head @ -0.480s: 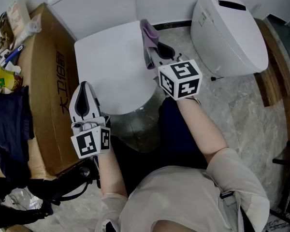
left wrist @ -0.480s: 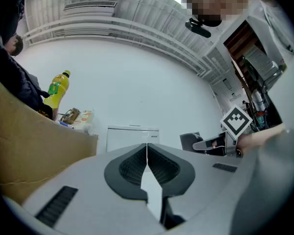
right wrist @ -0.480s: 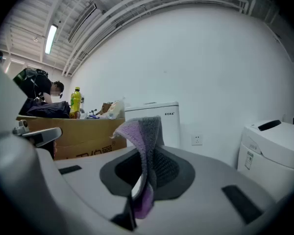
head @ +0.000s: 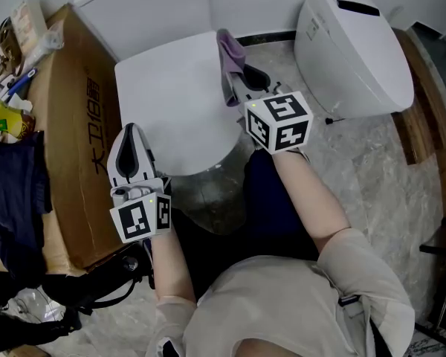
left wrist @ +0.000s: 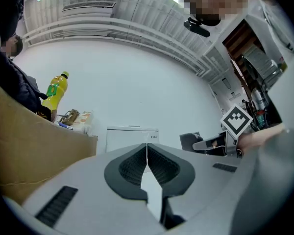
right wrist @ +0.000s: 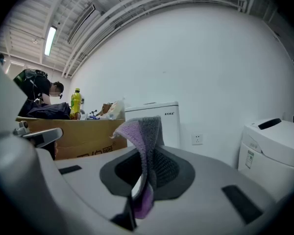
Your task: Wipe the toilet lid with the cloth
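The white toilet lid (head: pixel 175 99) lies closed in the middle of the head view. My right gripper (head: pixel 238 80) hangs over the lid's right edge, shut on a purple and grey cloth (head: pixel 229 54) that sticks up past the fingertips. In the right gripper view the cloth (right wrist: pixel 144 146) is pinched between the dark pads and droops over them. My left gripper (head: pixel 130 141) hovers at the lid's near left corner, jaws pressed together with nothing in them. In the left gripper view its pads (left wrist: pixel 132 168) meet along one thin line.
A brown cardboard box (head: pixel 74 132) with clutter stands left of the toilet, with dark cloth (head: pixel 15 199) beside it. The white cistern (head: pixel 145 2) is behind the lid. A second white toilet (head: pixel 353 50) stands to the right on a marbled floor (head: pixel 379 169).
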Tool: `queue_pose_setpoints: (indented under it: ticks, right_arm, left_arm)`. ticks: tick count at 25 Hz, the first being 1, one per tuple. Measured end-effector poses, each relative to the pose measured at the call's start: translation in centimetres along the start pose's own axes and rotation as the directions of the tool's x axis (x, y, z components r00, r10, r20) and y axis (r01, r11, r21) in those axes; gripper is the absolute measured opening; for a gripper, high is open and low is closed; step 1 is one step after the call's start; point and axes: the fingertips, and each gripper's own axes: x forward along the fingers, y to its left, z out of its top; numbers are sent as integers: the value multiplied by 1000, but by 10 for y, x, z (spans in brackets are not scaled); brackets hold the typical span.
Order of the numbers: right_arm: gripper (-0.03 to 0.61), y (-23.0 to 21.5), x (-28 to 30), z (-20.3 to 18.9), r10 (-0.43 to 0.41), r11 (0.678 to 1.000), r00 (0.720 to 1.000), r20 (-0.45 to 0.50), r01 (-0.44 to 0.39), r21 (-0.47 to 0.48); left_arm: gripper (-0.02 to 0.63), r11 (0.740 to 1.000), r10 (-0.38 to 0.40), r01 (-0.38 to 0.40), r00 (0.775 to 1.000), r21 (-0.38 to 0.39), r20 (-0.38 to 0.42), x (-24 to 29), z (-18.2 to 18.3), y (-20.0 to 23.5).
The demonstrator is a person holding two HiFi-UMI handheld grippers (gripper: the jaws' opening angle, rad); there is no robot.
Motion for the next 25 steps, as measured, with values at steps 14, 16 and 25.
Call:
queue_pose_setpoints:
  ticks: [14,16,25]
  right_arm:
    - [52,17,35,-6,163,949,984,-75,-177,-260]
    - [52,18,49,-11,175,861,977,-124,-213,-462]
    - [52,-33,131,-44,16,320,943,-332,-320,-892]
  left_arm:
    - [15,1000,3,-3,1000,-7,3,4,1,-2]
    - [15,1000,-1,1,1000,-4,-3,5,0,-3]
    - [15,1000,13,-13,999,6,-40,13,-10,-1]
